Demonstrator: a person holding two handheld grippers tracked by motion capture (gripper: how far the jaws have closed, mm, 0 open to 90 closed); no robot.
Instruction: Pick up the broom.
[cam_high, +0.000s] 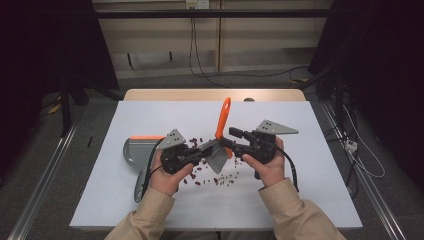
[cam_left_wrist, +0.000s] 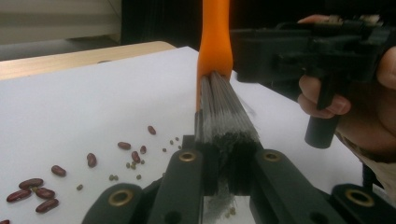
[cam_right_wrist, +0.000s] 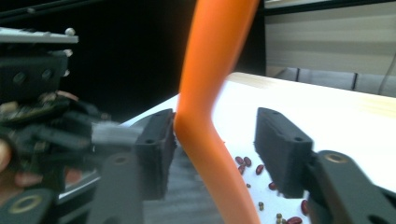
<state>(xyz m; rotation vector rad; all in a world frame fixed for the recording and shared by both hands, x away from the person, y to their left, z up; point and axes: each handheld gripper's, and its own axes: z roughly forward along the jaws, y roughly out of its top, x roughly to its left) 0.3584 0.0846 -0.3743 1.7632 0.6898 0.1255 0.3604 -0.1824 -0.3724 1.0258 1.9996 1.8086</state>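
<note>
In the high view the left gripper (cam_high: 204, 152) is pinching the grey bristles of an orange-handled brush (cam_high: 223, 120) above scattered beans (cam_high: 199, 176) on the white table (cam_high: 280, 190); a dustpan (cam_high: 134, 149) is lying left; in the left gripper view the jaws are squeezing the bristles (cam_left_wrist: 226, 123); in the right gripper view the right gripper (cam_right_wrist: 212, 149) is standing spread, the handle (cam_right_wrist: 210, 79) touching one pad, the other clear
</note>
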